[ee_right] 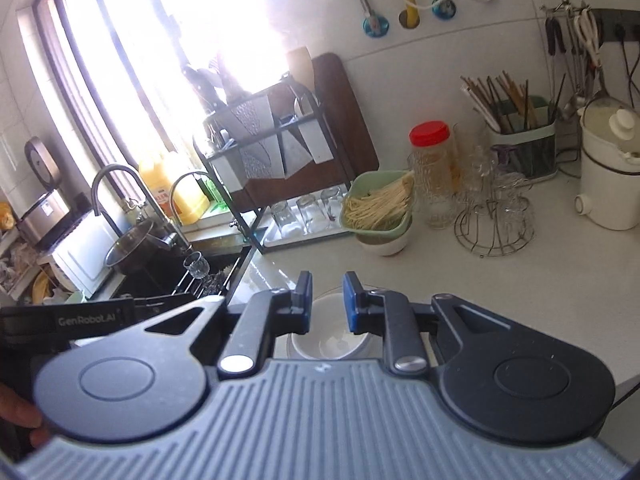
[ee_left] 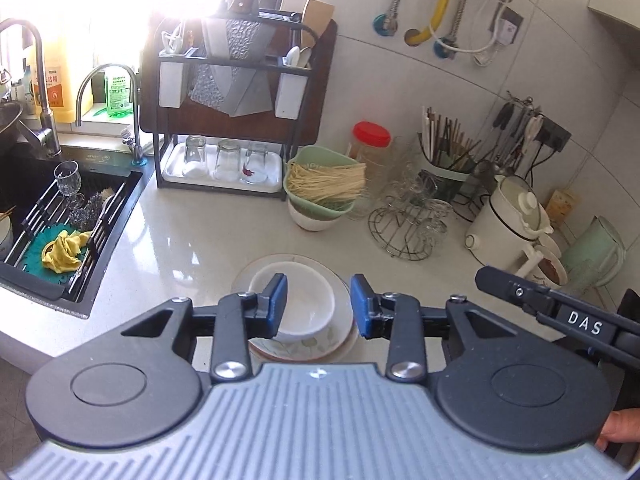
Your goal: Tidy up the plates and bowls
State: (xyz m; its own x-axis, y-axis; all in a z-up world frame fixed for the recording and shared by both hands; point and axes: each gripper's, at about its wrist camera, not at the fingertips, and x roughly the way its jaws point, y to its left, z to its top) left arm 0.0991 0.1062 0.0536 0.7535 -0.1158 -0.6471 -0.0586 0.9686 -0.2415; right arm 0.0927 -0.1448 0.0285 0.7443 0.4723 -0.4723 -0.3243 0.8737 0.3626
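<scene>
Left wrist view: the left gripper (ee_left: 319, 306) hangs released over a white ceramic bowl (ee_left: 298, 304) nested on floral plates (ee_left: 312, 346) at lower centre of the pale stone desk (ee_left: 180, 240). Descending off-centre could tip the stack (a pad may catch the rim).

Right wrist view: the right gripper (ee_right: 327, 303) is empty, jaws narrowly parted, above the bowl; black sink (ee_right: 160, 276) left, bright window upper left.
</scene>
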